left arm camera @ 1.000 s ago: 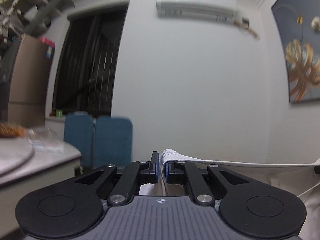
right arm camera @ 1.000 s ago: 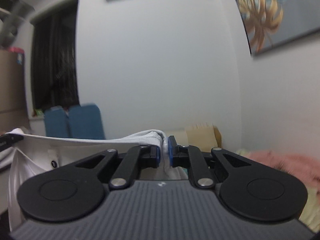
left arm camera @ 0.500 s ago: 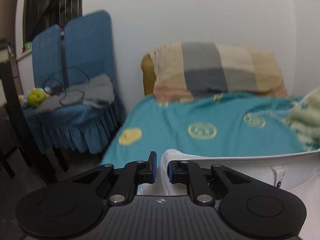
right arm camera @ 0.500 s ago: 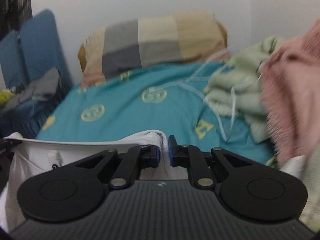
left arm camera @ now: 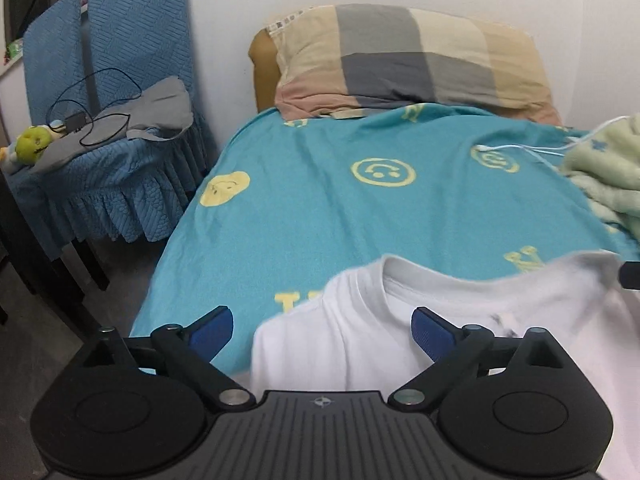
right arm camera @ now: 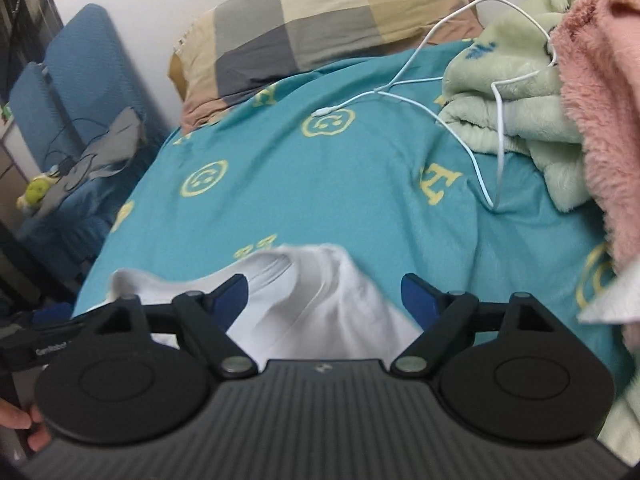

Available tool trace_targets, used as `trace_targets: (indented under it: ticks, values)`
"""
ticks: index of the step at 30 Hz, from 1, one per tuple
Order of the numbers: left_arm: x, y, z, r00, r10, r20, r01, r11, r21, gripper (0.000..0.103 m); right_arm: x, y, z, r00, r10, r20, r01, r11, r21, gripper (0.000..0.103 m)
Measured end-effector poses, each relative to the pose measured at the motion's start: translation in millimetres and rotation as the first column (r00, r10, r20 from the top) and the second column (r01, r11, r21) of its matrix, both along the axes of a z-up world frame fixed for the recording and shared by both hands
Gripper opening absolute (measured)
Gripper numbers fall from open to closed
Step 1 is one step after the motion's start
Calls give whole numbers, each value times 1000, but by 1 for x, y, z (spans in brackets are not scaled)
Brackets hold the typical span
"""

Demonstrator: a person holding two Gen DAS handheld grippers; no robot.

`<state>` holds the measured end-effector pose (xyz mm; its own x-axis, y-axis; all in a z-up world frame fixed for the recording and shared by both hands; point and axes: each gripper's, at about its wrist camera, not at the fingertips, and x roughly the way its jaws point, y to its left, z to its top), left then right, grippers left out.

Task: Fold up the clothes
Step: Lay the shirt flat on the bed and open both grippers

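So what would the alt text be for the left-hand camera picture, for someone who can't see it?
The left gripper, fingers spread open, hovers over a white T-shirt lying collar-up on a teal bedspread printed with yellow smiley faces. Behind are a checked pillow and a blue-covered chair.

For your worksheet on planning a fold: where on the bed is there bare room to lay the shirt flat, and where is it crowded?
Bare: the teal bedspread between the checked pillow and the white T-shirt, out to the chair-side edge. Crowded: the far side, with the green blanket, pink blanket and white cable.
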<state>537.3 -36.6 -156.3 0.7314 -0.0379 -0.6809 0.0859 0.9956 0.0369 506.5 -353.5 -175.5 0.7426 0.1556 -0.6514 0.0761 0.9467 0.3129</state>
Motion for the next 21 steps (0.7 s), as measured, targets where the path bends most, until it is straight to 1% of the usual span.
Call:
trace_targets:
  ticks: [2,4,6,7,10,13,15,18,20,21]
  values:
    - [-26,5,21,1000,-5,-5,5,1000,-27,98,-20,5,14,1000,9,5,-9,1000,-8,85]
    - [-64,11,42,1000,-10,10,11,999,-39,98,-47,12,32,1000,18,24,-17,1000,-22,85]
    - [-103,17,62,1000,-17,26,18,999,-50,98,-81,21,51,999,32,44,-30,999,-37,85]
    - [-125,17,74,999,-31,33,32,999,-42,98,-100,26,60,998,37,55,-35,999,-41,85]
    - [-198,24,105,994,-35,108,38,999,-31,98,-161,38,85,994,48,95,-45,998,-40,85]
    - [-266,29,129,987,-46,154,50,999,-21,98,-223,49,108,988,55,144,-48,998,-51,85]
    - [-308,38,142,985,-24,169,33,998,-52,98,-264,54,121,982,54,180,-45,997,-57,85]
    - [-372,52,154,982,-2,190,32,988,-152,98,-323,59,138,973,52,224,-41,998,-54,85]
    - [-406,60,155,981,19,195,19,981,-192,98,-358,60,144,969,55,239,-48,998,-34,85]
    - [-421,62,153,980,26,200,14,981,-193,98,-374,60,146,968,49,246,-44,999,-27,85]
